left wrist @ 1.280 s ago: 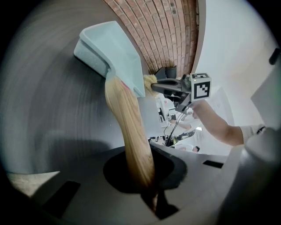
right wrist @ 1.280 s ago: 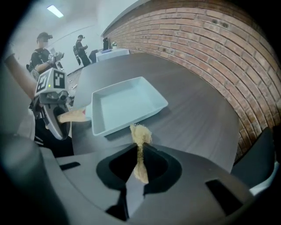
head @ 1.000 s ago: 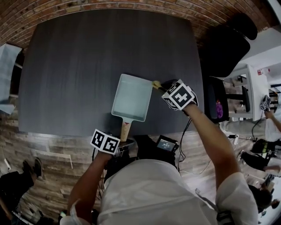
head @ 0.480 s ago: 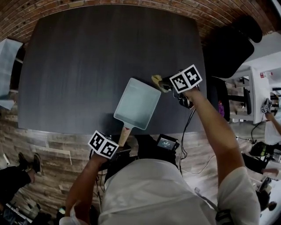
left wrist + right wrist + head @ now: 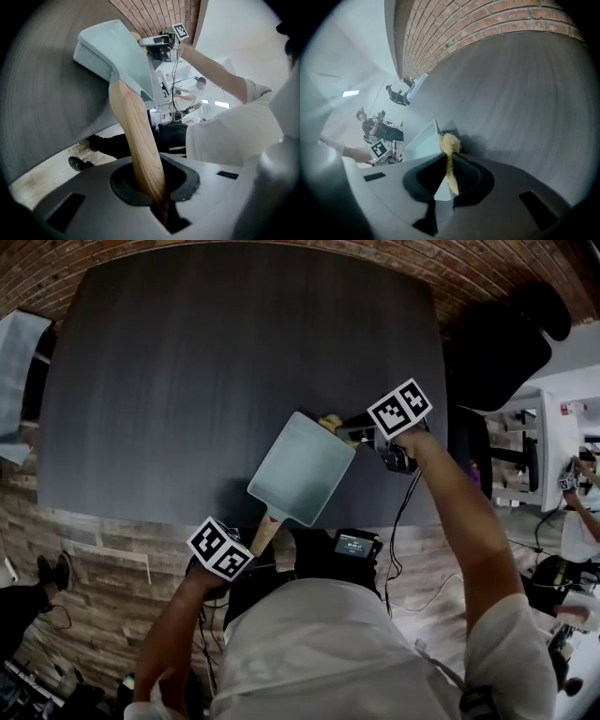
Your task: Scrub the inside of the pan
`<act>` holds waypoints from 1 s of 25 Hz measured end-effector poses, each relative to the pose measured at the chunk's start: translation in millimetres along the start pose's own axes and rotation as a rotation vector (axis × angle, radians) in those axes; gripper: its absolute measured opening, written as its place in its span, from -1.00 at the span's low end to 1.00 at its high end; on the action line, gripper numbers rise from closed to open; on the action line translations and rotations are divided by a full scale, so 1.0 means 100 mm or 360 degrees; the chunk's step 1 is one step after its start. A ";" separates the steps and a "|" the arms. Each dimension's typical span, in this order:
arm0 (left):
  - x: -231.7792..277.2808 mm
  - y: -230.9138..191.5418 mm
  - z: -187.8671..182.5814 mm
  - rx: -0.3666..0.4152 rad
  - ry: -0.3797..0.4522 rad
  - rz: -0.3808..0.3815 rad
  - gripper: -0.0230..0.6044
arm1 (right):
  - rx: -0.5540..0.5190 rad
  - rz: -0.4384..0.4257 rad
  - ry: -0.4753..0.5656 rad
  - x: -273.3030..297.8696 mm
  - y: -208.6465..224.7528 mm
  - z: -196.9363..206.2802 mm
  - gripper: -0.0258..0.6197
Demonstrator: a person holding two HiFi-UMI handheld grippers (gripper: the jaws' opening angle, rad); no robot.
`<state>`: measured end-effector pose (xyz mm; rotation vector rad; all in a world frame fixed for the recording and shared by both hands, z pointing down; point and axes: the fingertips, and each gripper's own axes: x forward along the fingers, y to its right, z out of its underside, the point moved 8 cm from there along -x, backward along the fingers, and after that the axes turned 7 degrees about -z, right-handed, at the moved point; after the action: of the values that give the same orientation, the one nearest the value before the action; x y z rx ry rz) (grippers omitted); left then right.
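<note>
A pale blue-green rectangular pan [image 5: 300, 470] lies tilted on the dark table [image 5: 187, 381], its wooden handle [image 5: 263, 529] reaching over the near edge. My left gripper [image 5: 251, 547] is shut on that handle [image 5: 136, 131], and the pan body [image 5: 115, 51] stands out ahead of it. My right gripper [image 5: 345, 431] is shut on a yellow scrubbing sponge [image 5: 329, 422] at the pan's far right corner. In the right gripper view the sponge [image 5: 450, 143] sticks out between the jaws of the right gripper [image 5: 447, 173], beside the pan's rim [image 5: 423, 138]. I cannot tell whether sponge and rim touch.
A black chair [image 5: 497, 343] stands right of the table, with a white desk [image 5: 548, 427] behind it. A brick wall [image 5: 450, 268] runs along the far side. Wood-plank floor [image 5: 103, 549] lies below the near edge. A person [image 5: 370, 126] is in the background.
The pan has swung clockwise, its far end going right. The right gripper rolled and carried the sponge from the pan's right rim to its far right corner. The left gripper shifted slightly left.
</note>
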<state>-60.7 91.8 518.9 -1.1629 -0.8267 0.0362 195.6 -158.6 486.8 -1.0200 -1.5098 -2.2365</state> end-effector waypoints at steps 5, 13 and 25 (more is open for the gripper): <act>0.00 0.00 -0.03 0.0031 -0.0055 -0.0025 -0.80 | 0.0001 -0.0047 0.0022 0.06 -0.02 -0.12 -0.78; 0.01 0.02 -0.05 0.0070 -0.0112 -0.0060 -0.80 | -0.0036 -0.0052 0.0028 0.21 -0.09 -0.42 -0.78; 0.05 0.03 -0.09 0.0101 -0.0144 -0.0080 -0.78 | -0.0159 0.0001 0.0051 0.38 -0.21 -0.76 -0.78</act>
<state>-50.9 88.5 517.6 -1.0862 -0.9281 0.0734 125.6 -210.9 481.6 -1.0066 -1.3972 -2.3373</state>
